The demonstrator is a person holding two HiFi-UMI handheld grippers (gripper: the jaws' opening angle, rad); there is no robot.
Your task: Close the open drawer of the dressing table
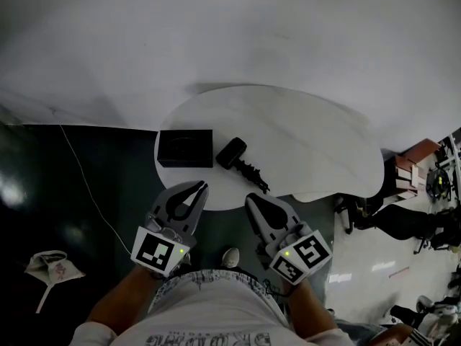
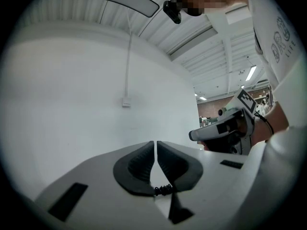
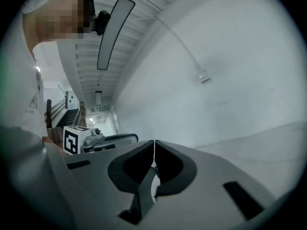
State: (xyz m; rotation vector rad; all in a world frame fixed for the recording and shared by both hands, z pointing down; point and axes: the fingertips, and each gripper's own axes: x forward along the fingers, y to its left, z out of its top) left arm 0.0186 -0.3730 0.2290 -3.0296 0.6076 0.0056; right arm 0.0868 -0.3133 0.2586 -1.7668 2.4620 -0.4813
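White dressing table [image 1: 310, 150] lies just ahead of left gripper [image 1: 200, 187] and right gripper [image 1: 252, 200], jaws closed, empty.

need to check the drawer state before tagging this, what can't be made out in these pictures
- drawer: in no view. In the head view the white tabletop hides anything under it, and both gripper views face wall and ceiling.
- black box: head view, too dark to tell lid or contents.
- black tool beside it: too small and dark to identify.
- clutter on the floor at right: small, cut off by the picture's edge.
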